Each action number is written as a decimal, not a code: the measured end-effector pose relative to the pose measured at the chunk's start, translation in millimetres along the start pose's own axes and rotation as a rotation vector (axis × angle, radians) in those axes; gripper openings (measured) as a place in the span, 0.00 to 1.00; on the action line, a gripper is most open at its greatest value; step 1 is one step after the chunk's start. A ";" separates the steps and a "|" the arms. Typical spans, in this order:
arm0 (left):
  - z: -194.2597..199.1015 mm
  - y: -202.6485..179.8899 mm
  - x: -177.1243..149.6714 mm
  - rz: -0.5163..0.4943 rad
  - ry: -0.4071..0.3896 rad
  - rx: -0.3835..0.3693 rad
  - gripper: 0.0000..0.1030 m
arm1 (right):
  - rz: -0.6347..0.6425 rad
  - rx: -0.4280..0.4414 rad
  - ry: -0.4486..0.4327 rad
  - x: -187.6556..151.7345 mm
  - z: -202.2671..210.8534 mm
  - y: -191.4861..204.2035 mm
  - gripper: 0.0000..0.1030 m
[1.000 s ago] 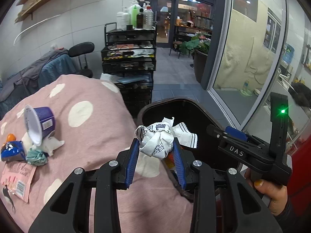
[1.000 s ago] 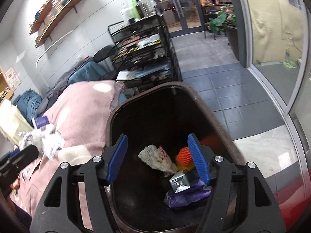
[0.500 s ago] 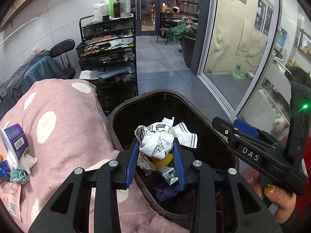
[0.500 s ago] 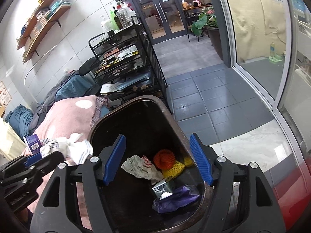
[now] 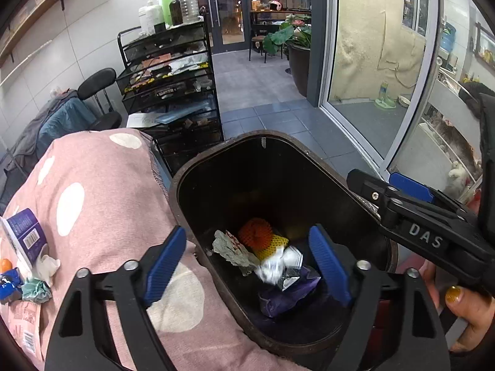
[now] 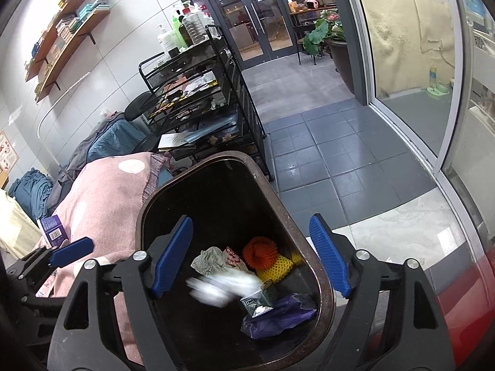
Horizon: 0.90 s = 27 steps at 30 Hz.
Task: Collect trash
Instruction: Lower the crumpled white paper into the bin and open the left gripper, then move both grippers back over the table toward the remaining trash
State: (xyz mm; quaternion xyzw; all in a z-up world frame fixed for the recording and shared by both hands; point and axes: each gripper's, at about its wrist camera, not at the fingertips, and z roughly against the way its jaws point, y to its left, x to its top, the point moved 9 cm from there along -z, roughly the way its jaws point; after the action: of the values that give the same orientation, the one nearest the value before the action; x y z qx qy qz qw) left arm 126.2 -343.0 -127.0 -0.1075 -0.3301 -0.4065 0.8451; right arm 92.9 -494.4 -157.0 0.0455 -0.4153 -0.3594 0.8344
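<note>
Though smeared by blur, white wad [image 6: 221, 287] inside bin [image 6: 321, 281], both tools [image 5: 247, 262] [image 6: 249, 252] agape, empty

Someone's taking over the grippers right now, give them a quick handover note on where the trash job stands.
Left gripper: open, empty, over the bin.
Right gripper: open, empty, also over the bin.
White paper wad: just released, blurred, inside the bin with the orange net and purple wrapper.
Left to collect on the pink cloth: purple cup, tissue, teal scrap, pink packet, small blue and orange bits at the left edge.
</note>
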 end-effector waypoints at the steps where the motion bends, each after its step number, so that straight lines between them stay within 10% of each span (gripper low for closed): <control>1: 4.4 0.9 0.1 -0.004 -0.014 0.008 0.85 | -0.003 0.000 0.001 -0.1 -0.4 -0.1 0.79; 27: 99.1 86.7 -45.4 0.163 -0.210 0.167 0.95 | 0.152 0.153 0.065 -32.1 -0.8 100.1 0.83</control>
State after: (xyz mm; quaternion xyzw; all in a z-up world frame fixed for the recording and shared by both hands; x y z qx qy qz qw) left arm 124.7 -214.5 -73.5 -0.1051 -0.4397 -0.2943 0.8420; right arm 137.0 -400.3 -141.3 0.0889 -0.4166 -0.2606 0.8664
